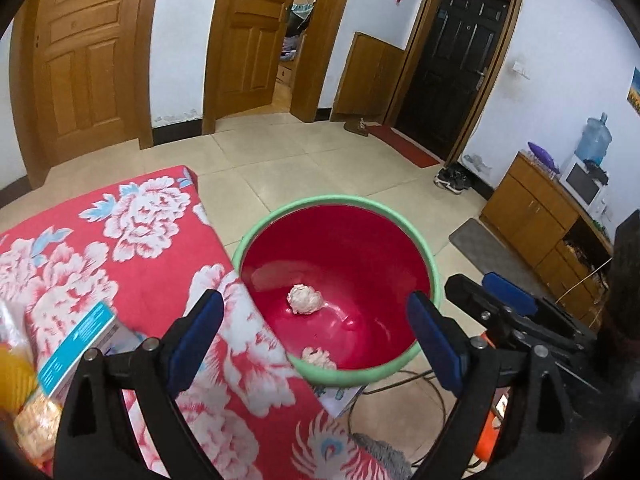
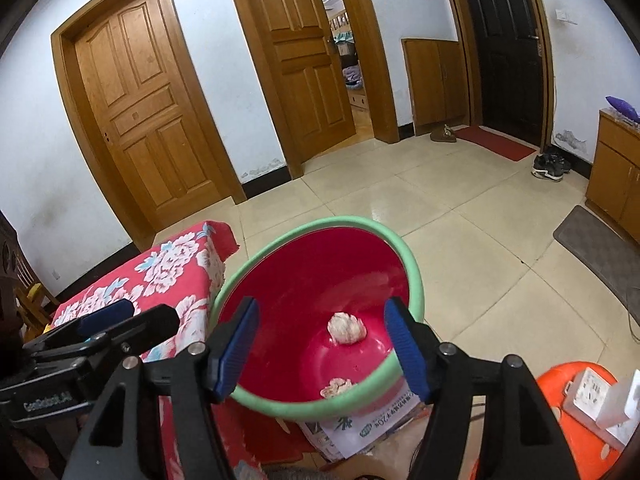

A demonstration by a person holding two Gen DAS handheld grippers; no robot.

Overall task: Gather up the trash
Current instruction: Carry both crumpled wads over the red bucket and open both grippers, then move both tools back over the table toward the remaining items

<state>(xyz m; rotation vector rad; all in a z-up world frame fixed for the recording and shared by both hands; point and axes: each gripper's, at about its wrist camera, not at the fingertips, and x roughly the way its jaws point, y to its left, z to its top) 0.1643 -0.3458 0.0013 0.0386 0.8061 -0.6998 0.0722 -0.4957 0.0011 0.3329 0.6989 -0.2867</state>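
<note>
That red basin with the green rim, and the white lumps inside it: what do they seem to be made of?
The red basin looks like glossy moulded plastic: its inner wall throws shiny highlights, and the green rim is smooth and rounded. The two white lumps look like crumpled tissue or paper, matte and wrinkled, though the exact material is hard to tell.

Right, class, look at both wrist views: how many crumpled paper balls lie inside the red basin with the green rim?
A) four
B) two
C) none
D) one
B: the red basin holds two crumpled paper balls, one near the middle of its floor and a second close against the near rim; the right wrist view shows the same pair.
</note>
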